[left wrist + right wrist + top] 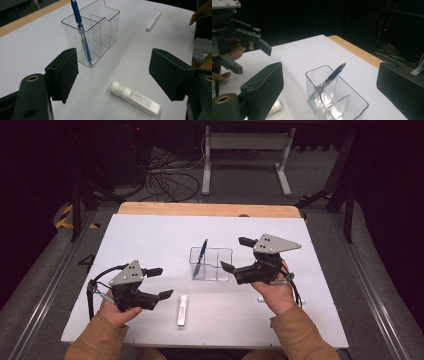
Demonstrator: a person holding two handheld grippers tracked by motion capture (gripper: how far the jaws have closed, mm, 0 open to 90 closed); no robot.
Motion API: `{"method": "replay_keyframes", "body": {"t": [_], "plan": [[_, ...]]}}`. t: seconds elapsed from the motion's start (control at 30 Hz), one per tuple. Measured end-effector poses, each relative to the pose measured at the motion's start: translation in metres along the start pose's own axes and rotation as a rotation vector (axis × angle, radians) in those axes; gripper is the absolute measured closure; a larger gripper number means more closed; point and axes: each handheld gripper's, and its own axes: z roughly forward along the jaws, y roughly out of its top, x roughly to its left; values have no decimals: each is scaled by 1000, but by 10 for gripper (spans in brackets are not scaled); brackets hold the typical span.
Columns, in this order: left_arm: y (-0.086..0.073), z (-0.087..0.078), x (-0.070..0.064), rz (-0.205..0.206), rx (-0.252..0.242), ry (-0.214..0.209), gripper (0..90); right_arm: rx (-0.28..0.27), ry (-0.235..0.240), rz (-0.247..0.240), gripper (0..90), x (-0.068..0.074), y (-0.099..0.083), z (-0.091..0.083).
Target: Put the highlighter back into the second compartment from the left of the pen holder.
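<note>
The left gripper (161, 283) hovers over the near left part of the white table (150, 235), jaws wide apart and empty. Just to its right, near the table's front edge, lies a white tube (182, 310), flat and apart from the jaws. The right gripper (236, 254), also spread open and empty, hangs just right of the clear organizer (220, 265), at mid-table. A blue pen (201, 257) leans in the organizer's left compartment.
</note>
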Motion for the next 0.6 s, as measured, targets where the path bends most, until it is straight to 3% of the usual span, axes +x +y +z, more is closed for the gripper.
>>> {"method": "replay_keyframes", "body": {"t": [0.3,0.6], "plan": [[0,0,0,-3,4,2,246,-27,2,39,65,-6,-10,-18],[0,1,-1,-2,6,1,246,-12,-15,48,62,-11,-15,-25]]}}
